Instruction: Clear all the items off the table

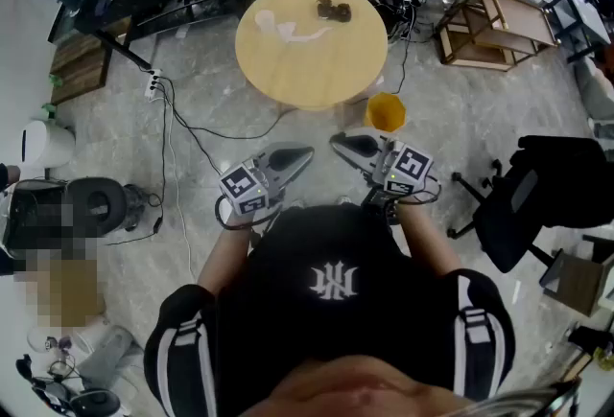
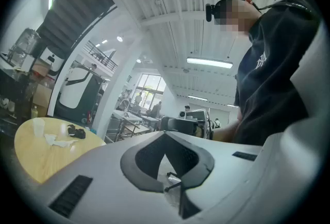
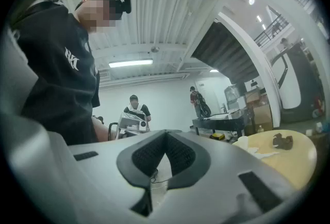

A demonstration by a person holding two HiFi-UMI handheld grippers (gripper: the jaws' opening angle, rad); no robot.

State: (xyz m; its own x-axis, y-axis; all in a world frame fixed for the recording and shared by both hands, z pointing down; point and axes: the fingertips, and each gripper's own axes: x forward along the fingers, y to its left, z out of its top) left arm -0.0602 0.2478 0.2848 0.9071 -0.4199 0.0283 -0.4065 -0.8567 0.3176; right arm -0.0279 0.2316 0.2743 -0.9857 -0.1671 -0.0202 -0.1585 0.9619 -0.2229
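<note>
A round wooden table (image 1: 317, 70) stands ahead of me. On it are a white cup (image 1: 264, 20), a crumpled white tissue (image 1: 305, 34) and a small dark object (image 1: 334, 11). My left gripper (image 1: 305, 154) and right gripper (image 1: 336, 142) are held close to my chest, well short of the table, tips pointing at each other. Both are shut with nothing between the jaws. The left gripper view shows its shut gripper (image 2: 166, 138) with the table (image 2: 31, 156), cup (image 2: 38, 126) and dark object (image 2: 76, 132) far left. The right gripper (image 3: 166, 135) has the table (image 3: 291, 164) and dark object (image 3: 282, 141) at right.
A yellow bin (image 1: 385, 110) sits on the floor at the table's near right edge. A black office chair (image 1: 547, 195) is at right, a wooden rack (image 1: 489, 22) at far right. Cables (image 1: 182, 118) and a power strip (image 1: 152, 82) lie on the floor at left. People (image 3: 135, 109) stand far off.
</note>
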